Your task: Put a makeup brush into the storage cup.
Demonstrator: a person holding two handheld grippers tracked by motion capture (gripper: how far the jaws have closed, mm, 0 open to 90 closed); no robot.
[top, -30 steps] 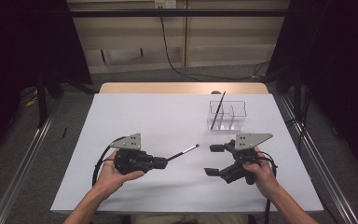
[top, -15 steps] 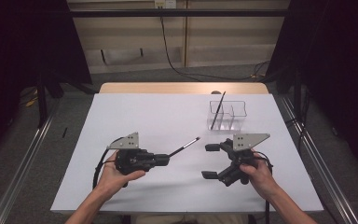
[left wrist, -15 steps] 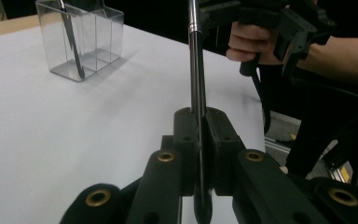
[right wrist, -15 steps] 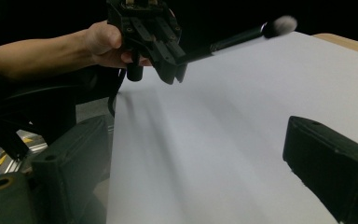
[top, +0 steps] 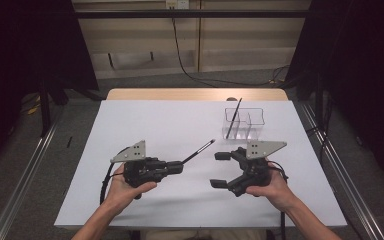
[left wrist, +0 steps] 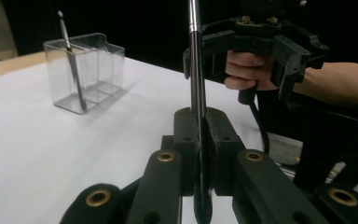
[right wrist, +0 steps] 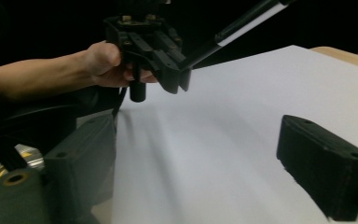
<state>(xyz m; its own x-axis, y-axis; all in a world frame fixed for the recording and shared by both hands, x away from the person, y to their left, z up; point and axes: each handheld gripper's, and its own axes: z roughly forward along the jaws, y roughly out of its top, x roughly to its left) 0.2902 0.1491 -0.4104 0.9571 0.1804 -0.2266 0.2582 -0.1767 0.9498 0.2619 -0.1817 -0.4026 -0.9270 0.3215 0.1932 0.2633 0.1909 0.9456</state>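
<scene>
**Handover of a brush between two hand-held tools**

The left tool (top: 177, 166) is clenched on the lower end of a slim black brush (top: 198, 151), which slants up and away from the jaws toward the middle of the white surface (top: 155, 120), its pale tip raised off it. In the left gripper view the handle runs straight up between the closed pads. The right tool (top: 221, 170) lies just beside the brush tip, released, its jaws wide apart with nothing between them; they have just been closing a little after opening. A clear box (top: 244, 123) with compartments stands well apart at the far right of the surface, with a second brush (top: 233, 117) leaning upright in its left compartment.

Step in hand, as judged: passing the brush from left to right, presumably for placing in the box. The next move calls for the right jaws to straddle the free shaft and close before the left lets go.

Compared with a second ago, the right tool has turned so its jaws face the brush and gape wider; the left tool and brush have stayed put.
</scene>
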